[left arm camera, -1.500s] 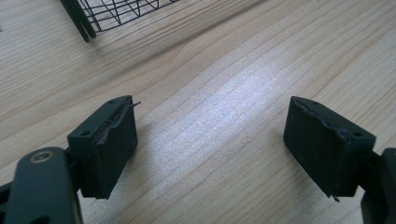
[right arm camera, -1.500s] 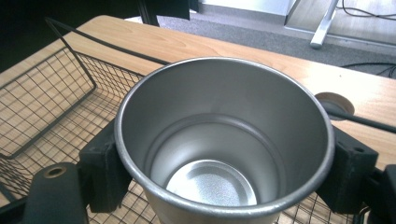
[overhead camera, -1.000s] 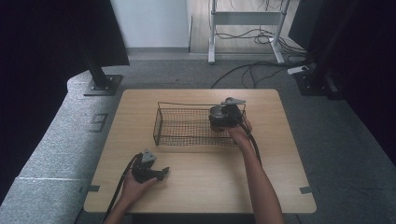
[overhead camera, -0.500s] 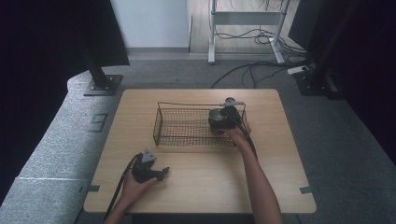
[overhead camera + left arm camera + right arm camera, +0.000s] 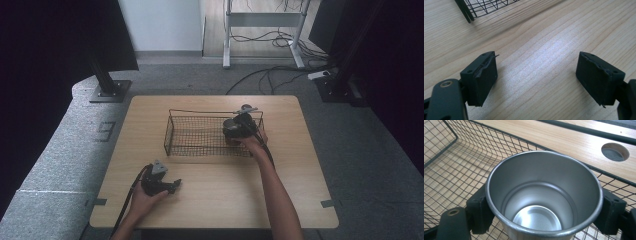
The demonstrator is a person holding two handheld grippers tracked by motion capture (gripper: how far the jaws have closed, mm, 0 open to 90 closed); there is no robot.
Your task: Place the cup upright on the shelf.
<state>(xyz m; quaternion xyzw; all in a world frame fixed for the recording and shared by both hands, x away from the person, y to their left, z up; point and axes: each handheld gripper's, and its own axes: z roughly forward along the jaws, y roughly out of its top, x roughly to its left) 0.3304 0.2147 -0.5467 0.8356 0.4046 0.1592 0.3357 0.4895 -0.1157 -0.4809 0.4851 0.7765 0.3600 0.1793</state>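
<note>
A metal cup stands upright and open-mouthed inside the wire basket, at the basket's right end as the high view shows it, with its base down on the mesh floor. The right gripper is down in the basket with it, and its jaws pinch the cup from both sides: in the right gripper view one black pad presses the cup's wall at the left and the other at the right, just under the rim. The cup is empty, and its shiny bottom can be seen through the mouth. The basket sits near the middle of the table, a little toward the far edge, and the person's right forearm reaches up to it from the near edge. Beyond the basket's far wall, the right gripper view shows bare wood with a round hole cut through it. The left gripper rests low over the table at the near left, held in the person's left hand, well apart from the basket. Its jaws are spread wide with nothing between them but bare wood grain, and a corner of the basket shows at the top of the left gripper view.
</note>
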